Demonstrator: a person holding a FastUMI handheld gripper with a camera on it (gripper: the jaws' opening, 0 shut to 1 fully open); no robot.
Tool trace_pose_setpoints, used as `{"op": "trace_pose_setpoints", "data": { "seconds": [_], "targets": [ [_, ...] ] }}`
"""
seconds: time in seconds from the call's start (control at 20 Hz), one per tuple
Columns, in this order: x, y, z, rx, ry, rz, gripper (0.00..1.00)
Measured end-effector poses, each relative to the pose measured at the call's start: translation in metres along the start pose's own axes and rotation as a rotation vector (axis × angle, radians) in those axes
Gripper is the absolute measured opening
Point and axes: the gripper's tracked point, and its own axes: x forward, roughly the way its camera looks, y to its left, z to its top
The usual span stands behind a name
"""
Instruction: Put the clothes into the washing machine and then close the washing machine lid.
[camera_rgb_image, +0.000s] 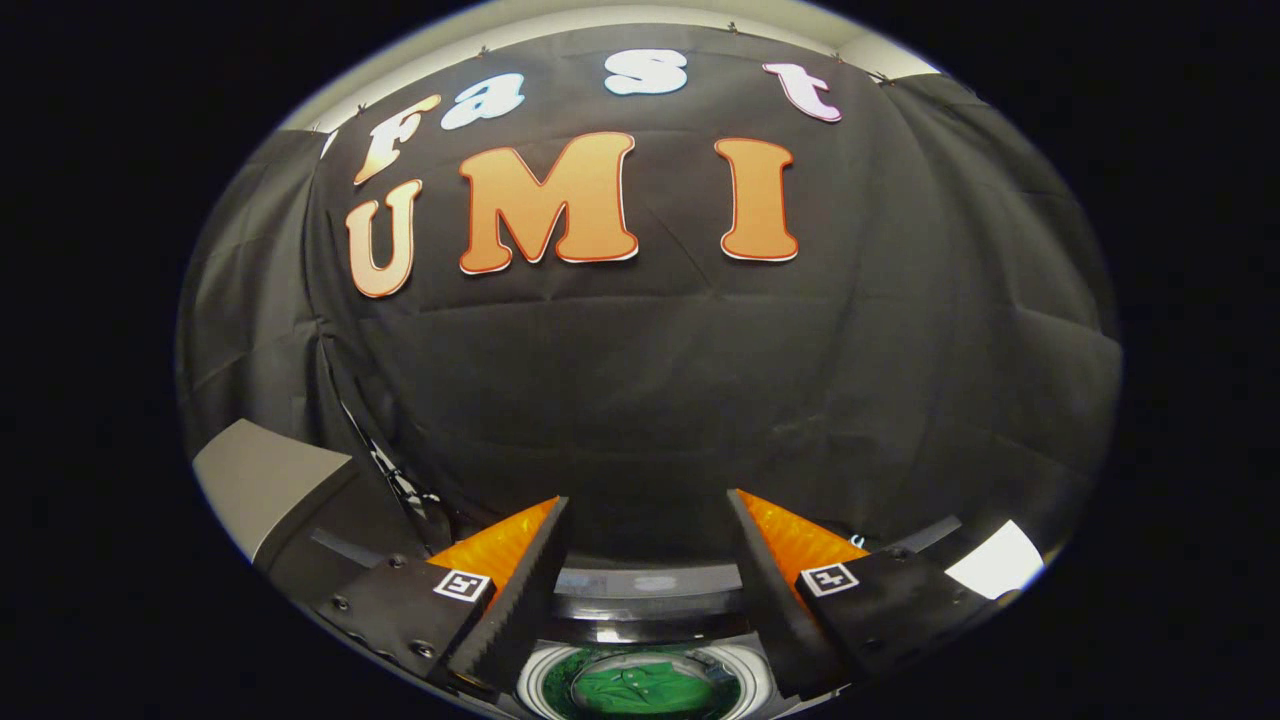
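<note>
A green garment (640, 688) lies crumpled at the bottom of the washing machine (650, 600), seen through the round opening of the drum. Its cloth is a bright, even green, folded into soft ridges, with what looks like a collar or seam across its middle. A pale ring (545, 683) encircles the drum mouth, and a dark glossy band of the machine's top curves just behind it.

The opening is uncovered, so the way down to the garment is free from above. To the left of the machine a grey slanted panel (265, 480) rises, with dark cables (400, 485) beside it; whether it is the machine's raised lid cannot be told. A bright white patch (995, 560) shows past the right finger. Behind everything hangs the black cloth wall (650, 380), well apart from the fingers.

The gripper (648, 515) stands with its fingers spread wide and nothing between them. The garment sits below and between the two fingers, nearer their bases than their tips, untouched by either. The fingertips point toward the wall above the machine's far rim.
</note>
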Motion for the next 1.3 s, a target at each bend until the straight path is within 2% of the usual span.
{"op": "trace_pose_setpoints", "data": {
  "seconds": [0.4, 0.6, 0.85, 1.15, 1.3],
  "targets": [
    [-0.036, 0.001, -0.032, 0.005, 0.059, -0.008, 0.97],
    [-0.059, 0.002, -0.063, 0.026, 0.089, -0.004, 0.97],
    [-0.086, -0.013, -0.097, -0.031, 0.113, -0.021, 0.97],
    [-0.097, -0.024, -0.094, 0.005, 0.112, -0.042, 0.97],
    [-0.1, -0.024, -0.074, 0.025, 0.077, -0.035, 0.97]
  ]
}}
